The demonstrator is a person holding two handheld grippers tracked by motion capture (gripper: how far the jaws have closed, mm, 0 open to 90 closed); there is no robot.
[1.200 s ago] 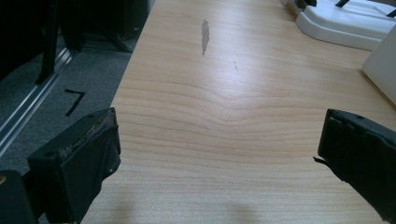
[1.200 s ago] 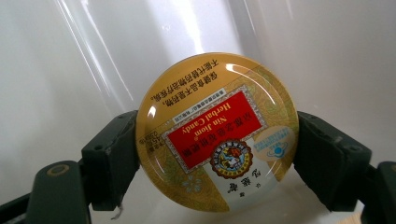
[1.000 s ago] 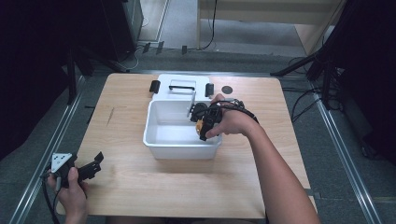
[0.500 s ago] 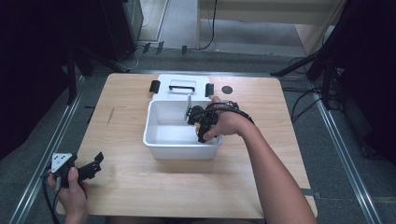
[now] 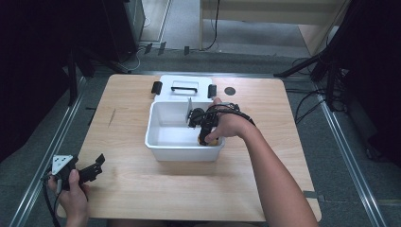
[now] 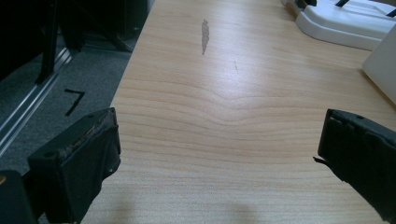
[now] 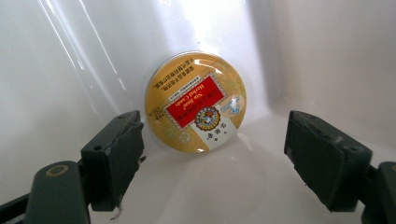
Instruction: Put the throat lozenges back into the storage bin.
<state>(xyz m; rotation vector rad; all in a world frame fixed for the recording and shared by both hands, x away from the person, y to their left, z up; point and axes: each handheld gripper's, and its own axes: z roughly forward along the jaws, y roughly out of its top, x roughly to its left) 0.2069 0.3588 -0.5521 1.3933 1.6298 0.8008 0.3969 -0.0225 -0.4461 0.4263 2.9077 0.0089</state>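
Slightly deeper into the white bin (image 5: 156,142) now, my right gripper (image 7: 215,123) hangs unclenched before the yellow herbal-candy tin (image 7: 196,102). Next I must straddle and pinch it. Left gripper (image 6: 219,154) idles, jaws apart.

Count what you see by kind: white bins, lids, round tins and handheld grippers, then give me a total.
White bin: 1
White lid: 1
Round gold tin: 1
Grippers, left gripper and right gripper: 2
Total: 5

Round gold tin (image 7: 196,102) — red label, lying flat in white bin's (image 5: 156,130) corner
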